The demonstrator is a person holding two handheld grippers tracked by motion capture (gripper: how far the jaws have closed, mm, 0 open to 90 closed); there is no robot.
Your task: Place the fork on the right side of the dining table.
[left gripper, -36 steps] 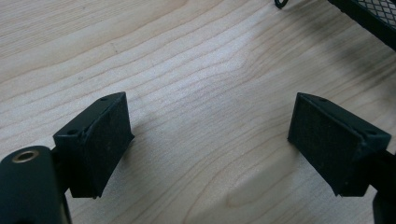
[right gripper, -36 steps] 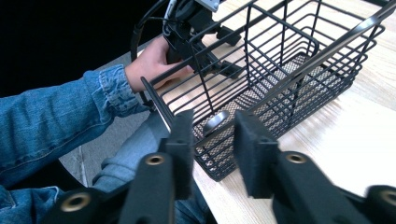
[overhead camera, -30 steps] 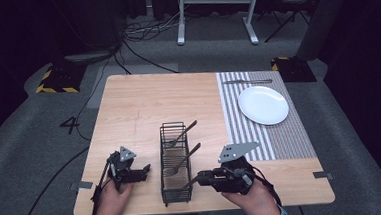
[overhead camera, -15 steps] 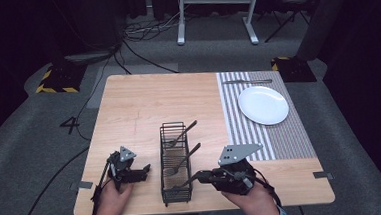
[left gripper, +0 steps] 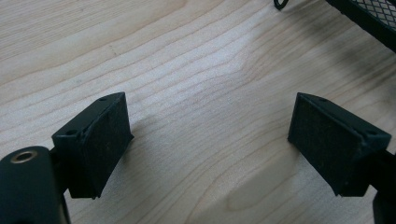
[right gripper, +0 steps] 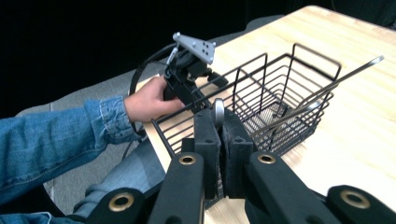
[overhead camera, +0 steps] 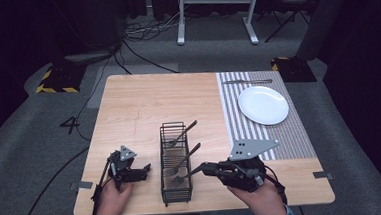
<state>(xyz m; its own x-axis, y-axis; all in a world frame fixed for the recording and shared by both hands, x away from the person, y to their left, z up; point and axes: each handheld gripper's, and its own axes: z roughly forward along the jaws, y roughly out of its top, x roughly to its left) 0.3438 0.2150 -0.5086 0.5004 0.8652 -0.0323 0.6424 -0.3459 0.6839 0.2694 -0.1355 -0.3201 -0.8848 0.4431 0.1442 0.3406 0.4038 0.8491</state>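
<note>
A black wire basket stands on the wooden table near its front edge. My right gripper is just right of the basket, shut on the handle end of a fork whose head lies over the basket. In the right gripper view the silver handle tip pokes up between the closed jaws of my right gripper. Two more utensils lean in the basket. Left of the basket, my left gripper rests low and open. It has bare wood between its pads.
A white plate sits on a striped mat at the right, with a knife at the mat's far end. The person's left hand and denim sleeve are beyond the basket in the right gripper view.
My right gripper has shifted slightly beside the basket with the fork in it. The left gripper has stayed where it was.
</note>
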